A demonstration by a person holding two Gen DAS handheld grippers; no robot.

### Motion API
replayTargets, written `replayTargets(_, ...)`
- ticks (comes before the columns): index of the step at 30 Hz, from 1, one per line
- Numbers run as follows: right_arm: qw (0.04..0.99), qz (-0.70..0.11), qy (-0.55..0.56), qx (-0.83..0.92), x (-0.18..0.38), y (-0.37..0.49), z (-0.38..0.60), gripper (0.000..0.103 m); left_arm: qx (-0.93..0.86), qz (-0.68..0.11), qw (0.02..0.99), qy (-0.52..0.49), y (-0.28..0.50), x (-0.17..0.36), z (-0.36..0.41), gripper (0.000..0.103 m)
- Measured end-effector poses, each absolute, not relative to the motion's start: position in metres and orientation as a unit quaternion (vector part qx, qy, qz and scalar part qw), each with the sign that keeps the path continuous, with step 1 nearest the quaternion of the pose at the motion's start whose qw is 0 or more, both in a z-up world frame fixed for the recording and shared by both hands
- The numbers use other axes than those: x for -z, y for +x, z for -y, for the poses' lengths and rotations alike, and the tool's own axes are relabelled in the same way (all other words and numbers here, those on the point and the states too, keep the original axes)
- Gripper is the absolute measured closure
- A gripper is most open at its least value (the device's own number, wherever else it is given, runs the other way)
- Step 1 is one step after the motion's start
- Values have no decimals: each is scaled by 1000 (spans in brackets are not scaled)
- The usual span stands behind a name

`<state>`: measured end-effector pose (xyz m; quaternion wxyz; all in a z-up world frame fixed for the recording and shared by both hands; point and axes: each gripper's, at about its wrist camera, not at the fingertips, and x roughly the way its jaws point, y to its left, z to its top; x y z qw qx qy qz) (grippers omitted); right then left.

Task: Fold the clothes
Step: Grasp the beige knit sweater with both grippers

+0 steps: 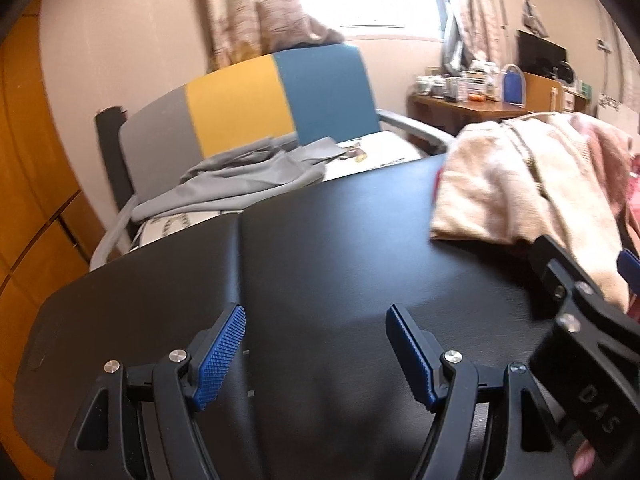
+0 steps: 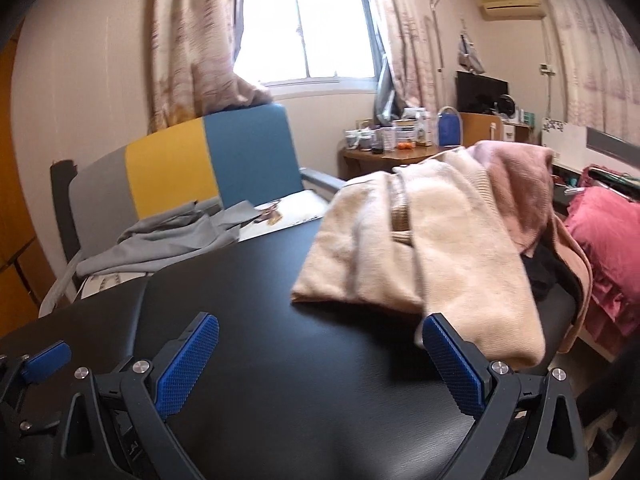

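Observation:
A pile of cream and pink clothes (image 2: 432,232) lies on the right side of a black table (image 2: 280,320); it also shows in the left wrist view (image 1: 512,184). A grey garment (image 1: 248,180) lies on a chair seat behind the table, also in the right wrist view (image 2: 172,236). My left gripper (image 1: 316,320) is open and empty above the bare table. My right gripper (image 2: 320,332) is open and empty, its right finger (image 2: 452,364) close to the cream garment's near edge. The right gripper's body (image 1: 576,312) shows at the right of the left wrist view.
A chair with a grey, yellow and blue back (image 2: 180,164) stands behind the table. A wooden desk (image 2: 392,156) with cups and bottles stands by the window. Pink bedding (image 2: 604,224) lies at the far right. Wooden cabinets (image 1: 24,184) stand at the left.

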<state>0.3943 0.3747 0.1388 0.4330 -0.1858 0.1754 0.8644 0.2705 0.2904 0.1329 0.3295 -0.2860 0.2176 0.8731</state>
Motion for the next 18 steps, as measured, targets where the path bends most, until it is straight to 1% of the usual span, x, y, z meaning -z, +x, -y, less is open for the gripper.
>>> replayTargets(7,449,-207,-185,-849,-120,419,-413,0,-845,-255,372,-287,288,-118,-321,28)
replayTargets(13,508,-220,-186,-811,-101,451,-439,0,-825,-273,408,-279,291,-122,-364,28)
replayTargets(18,557,-195,-195,-784,-96,461,-453,0,-805,-291,439,-272,296,-125,-411,28)
